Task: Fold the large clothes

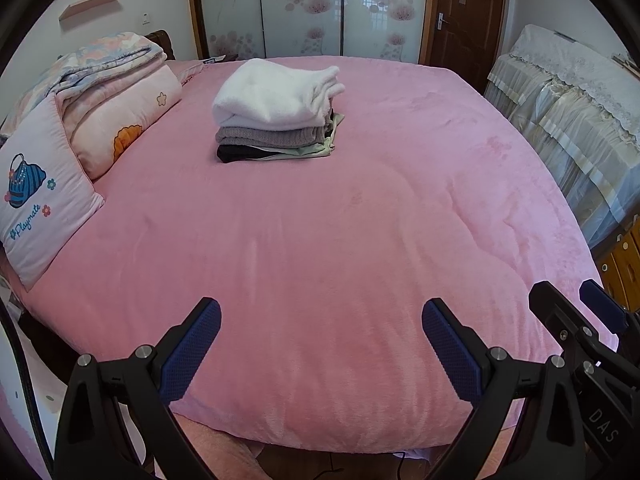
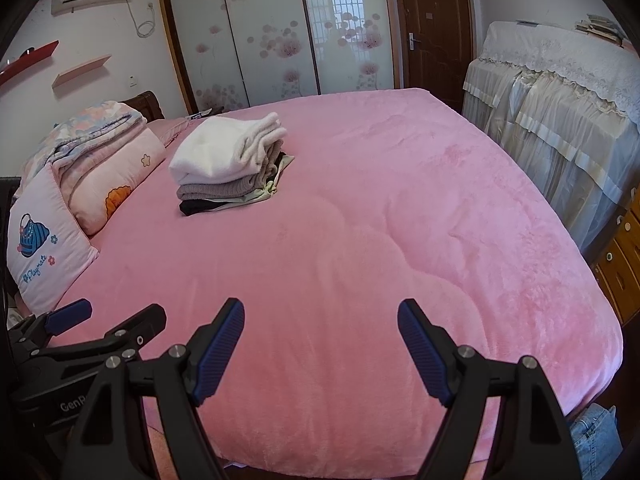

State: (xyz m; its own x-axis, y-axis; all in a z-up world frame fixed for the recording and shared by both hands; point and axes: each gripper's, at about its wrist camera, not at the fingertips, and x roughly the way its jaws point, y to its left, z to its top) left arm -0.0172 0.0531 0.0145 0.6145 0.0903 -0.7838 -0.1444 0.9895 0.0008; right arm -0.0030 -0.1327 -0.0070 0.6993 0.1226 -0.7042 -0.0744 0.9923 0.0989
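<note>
A stack of folded clothes lies on the far middle of the pink bed, a white fleece piece on top, grey knit, pale green and black pieces below. It also shows in the right wrist view. My left gripper is open and empty above the bed's near edge. My right gripper is open and empty beside it. Each gripper shows in the other's view: the right gripper and the left gripper. A piece of blue denim lies on the floor by the bed's right corner.
Folded quilts and a pink pillow lie along the bed's left side. A lace-covered piece of furniture stands to the right, wooden drawers near it. Wardrobe doors and a brown door are behind.
</note>
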